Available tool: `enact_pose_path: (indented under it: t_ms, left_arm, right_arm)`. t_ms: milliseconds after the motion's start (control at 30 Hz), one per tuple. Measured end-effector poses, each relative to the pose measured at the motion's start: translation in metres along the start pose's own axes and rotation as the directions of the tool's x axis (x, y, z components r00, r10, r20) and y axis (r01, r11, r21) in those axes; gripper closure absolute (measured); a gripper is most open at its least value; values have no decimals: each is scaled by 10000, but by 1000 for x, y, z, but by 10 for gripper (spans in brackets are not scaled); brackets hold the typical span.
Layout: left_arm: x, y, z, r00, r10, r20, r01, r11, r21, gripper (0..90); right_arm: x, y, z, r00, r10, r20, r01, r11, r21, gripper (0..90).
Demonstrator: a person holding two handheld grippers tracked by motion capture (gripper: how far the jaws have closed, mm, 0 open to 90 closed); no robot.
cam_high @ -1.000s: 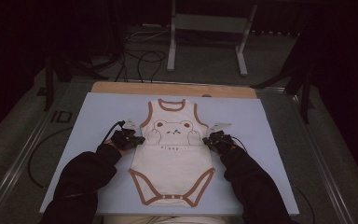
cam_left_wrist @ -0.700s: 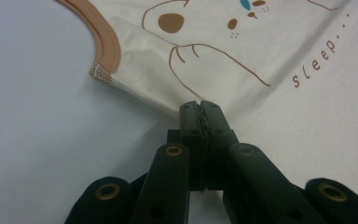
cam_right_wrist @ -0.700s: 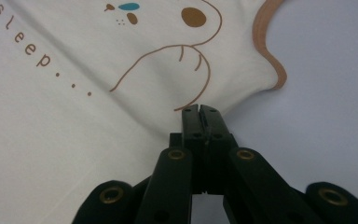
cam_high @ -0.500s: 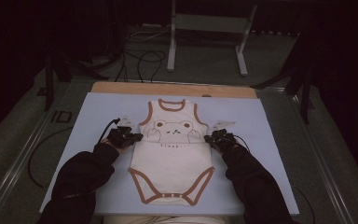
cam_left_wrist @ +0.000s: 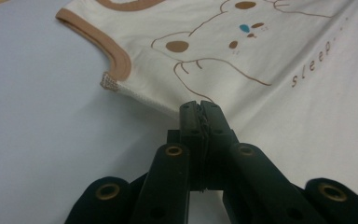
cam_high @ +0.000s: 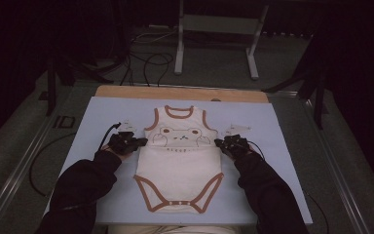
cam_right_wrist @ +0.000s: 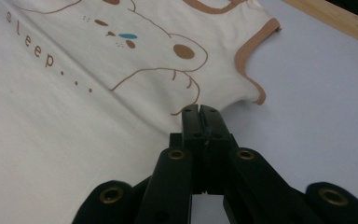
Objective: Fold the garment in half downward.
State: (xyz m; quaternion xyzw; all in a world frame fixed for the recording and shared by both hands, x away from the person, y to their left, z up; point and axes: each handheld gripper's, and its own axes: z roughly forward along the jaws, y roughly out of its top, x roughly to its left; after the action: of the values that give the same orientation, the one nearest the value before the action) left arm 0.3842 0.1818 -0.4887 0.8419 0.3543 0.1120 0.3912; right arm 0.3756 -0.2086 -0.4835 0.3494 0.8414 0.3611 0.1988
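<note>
Two grippers are seen in the high view at the sides of a cream baby bodysuit (cam_high: 179,163), which is spread flat on the pale blue table (cam_high: 282,195) with its neck away from the person. The left gripper (cam_high: 142,142) is set at the garment's left side seam below the armhole, the right gripper (cam_high: 217,142) at the opposite seam. Brown binding is seen around the neck, the armholes and the leg openings, and a bear face is printed on the chest.

From the left gripper view, the jaws are seen pressed together on the bodysuit's edge (cam_left_wrist: 168,105), just below the brown-trimmed armhole. The bear's paw outline and the word "sleep" are printed on the fabric beyond.

From the right gripper view, the jaws are likewise clamped on the garment's side edge (cam_right_wrist: 186,105), close under the other armhole. A small blue mark is seen near the bear's nose.
</note>
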Motion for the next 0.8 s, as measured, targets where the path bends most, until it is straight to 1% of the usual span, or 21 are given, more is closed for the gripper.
enact_pose_path:
  t_ms: [67,133,200,233,300,433,500,633,667,700,733,800]
  left_arm:
    - [-2,0,-3,10000,4,9,-4,10000,-58,900]
    - [-4,0,-5,9999,91,51,-91,9999,-64,900]
    - [-7,0,-8,9999,97,118,-96,9999,-91,900]
    - [-8,0,-8,9998,141,138,-140,9999,-79,900]
    - [-11,-2,-12,9997,151,207,-150,9999,-62,900]
    - [-14,-5,-17,9993,122,351,-119,9999,-91,900]
    - [-17,-7,-20,9989,141,446,-140,9999,-35,900]
    - [-24,-11,-26,9979,331,557,-336,9994,78,900]
    - [-24,-11,-26,9979,331,557,-336,9994,78,900]
    - [-27,-13,-28,9975,320,626,-325,9994,73,900]
    - [-29,-14,-30,9972,347,659,-354,9993,88,900]
    - [-32,-15,-32,9969,410,670,-420,9990,135,900]
  right_arm:
    - [1,0,-1,10000,-31,15,31,10000,2,900]
    - [3,0,-5,10000,7,-48,-8,10000,-89,900]
    - [6,0,-10,9999,-54,-85,53,9999,-112,900]
    - [6,0,-10,9999,-54,-85,53,9999,-112,900]
    - [10,-1,-16,9997,-189,-134,187,9997,-134,900]
    - [13,-3,-22,9996,-188,-212,184,9997,-182,900]
    - [16,-5,-27,9993,-231,-295,225,9995,-212,900]
    - [23,-10,-32,9985,-329,-432,325,9994,-108,900]
    - [23,-10,-32,9985,-329,-432,325,9994,-108,900]
    - [24,-11,-33,9985,-343,-434,338,9994,-107,900]
    - [30,-15,-38,9979,-413,-507,407,9991,-138,900]
    - [31,-16,-40,9976,-427,-536,419,9990,-147,900]
